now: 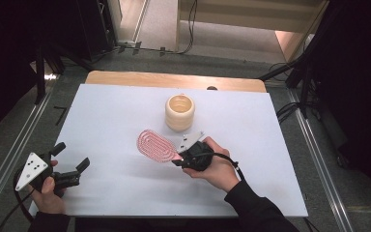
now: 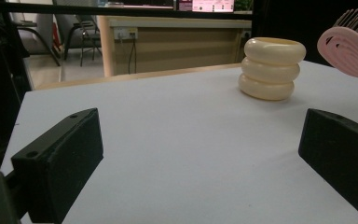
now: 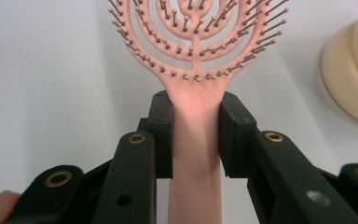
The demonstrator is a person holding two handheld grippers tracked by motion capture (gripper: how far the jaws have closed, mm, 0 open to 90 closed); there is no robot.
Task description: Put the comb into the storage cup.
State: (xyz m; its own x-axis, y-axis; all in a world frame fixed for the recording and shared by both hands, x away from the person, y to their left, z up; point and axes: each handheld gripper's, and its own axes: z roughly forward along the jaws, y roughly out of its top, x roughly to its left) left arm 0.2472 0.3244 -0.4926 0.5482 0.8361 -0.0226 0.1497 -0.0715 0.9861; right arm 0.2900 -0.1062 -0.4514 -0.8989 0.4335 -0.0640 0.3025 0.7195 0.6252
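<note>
Broad and flat first: table (image 1: 125, 193), rectangular, covered in a matte pale sheet with a strip of bare wood along the far edge. Next in size, cream holder (image 1: 179, 112), a squat open-topped cup shaped like three stacked rounded rings, smooth and slightly glossy, probably plastic or glazed ceramic, standing upright near the middle of the far half. Then pink hairbrush (image 1: 156, 145), an oval openwork head of concentric curved ribs studded with thin ball-tipped bristles, narrowing into a flat smooth handle; hard plastic by the look of it, head just in front of the holder and apart from it, bristles facing up; lifted clear of the sheet or resting on it, cannot tell. Gripped at the neck of the handle by right gripper (image 1: 180, 159), black blocky jaws pressed narrow on both sides of the pink stem, clearly seen in the right gripper view (image 3: 196, 135). Seemingly mid-carry, with the brush secured and the holder as the likely destination. Calls next for lifting and tipping the brush upright, then lowering the handle into the open mouth without knocking the light cup over; firm hold needed, since the smooth handle could twist between the pads. Left gripper (image 1: 72, 164) idle low at the near left corner, jaws wide, nothing between them, pointing across the sheet toward the holder.
</note>
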